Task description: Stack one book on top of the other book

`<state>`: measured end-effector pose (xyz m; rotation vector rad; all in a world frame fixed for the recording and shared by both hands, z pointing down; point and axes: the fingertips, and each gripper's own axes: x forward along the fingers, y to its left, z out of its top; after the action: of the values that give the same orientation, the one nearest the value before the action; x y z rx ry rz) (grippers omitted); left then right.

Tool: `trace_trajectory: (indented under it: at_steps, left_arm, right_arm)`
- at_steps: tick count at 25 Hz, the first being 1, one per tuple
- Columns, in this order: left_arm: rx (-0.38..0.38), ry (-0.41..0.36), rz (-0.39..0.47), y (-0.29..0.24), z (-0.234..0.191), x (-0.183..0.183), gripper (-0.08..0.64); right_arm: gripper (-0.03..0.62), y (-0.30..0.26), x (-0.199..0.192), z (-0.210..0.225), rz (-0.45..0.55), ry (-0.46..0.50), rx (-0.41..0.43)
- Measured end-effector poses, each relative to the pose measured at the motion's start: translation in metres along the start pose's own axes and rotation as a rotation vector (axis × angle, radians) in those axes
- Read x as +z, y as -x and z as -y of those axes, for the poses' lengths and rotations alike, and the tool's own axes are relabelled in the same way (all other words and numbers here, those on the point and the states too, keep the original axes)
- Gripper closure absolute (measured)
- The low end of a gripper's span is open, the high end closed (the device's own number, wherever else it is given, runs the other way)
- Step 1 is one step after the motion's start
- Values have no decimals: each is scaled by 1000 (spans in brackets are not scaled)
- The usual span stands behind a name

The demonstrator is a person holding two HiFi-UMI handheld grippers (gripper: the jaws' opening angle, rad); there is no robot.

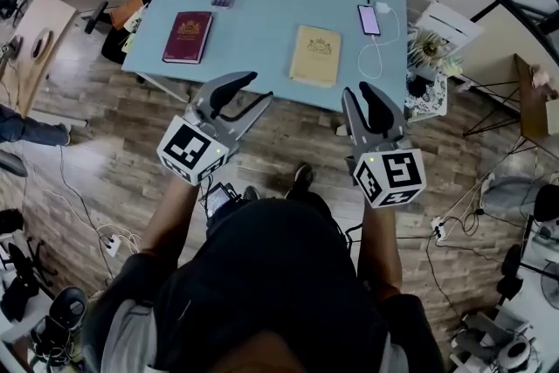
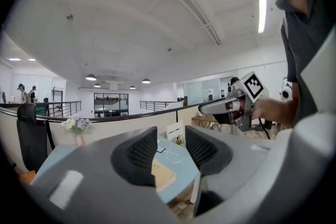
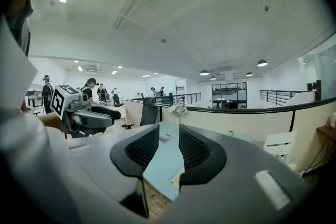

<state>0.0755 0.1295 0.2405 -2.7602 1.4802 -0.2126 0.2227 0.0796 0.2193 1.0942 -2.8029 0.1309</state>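
Right, both claws hover short of the tabletop's (image 1: 271, 4) near edge: left gripper (image 1: 258, 87) and right gripper (image 1: 356, 92) each spread wide, nothing between them. Over there the maroon book (image 1: 187, 37) lies flat toward the left edge, the tan book (image 1: 315, 55) by the near edge. Both look like stiff, fairly hefty hardbacks — best pinched along a long side, I'd say.

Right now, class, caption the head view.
Left gripper and right gripper, open, before a table with red book and tan book.

Head view looks steeply down; both gripper views face level toward the shared table (image 1: 262, 17).
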Motion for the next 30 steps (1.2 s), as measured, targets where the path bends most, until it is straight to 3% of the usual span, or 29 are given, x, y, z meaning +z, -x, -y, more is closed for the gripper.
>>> trace_trajectory:
  at_steps: [12, 18, 30]
  left_arm:
    - [113, 33, -76, -60, 9, 1, 347]
    - [160, 6, -81, -77, 9, 0, 347]
    - [169, 5, -96, -102, 6, -6, 347]
  right_arm:
    - [491, -32, -7, 68, -11, -24, 130]
    - [491, -40, -8, 89, -1, -31, 177]
    - [491, -50, -14, 114, -10, -47, 186]
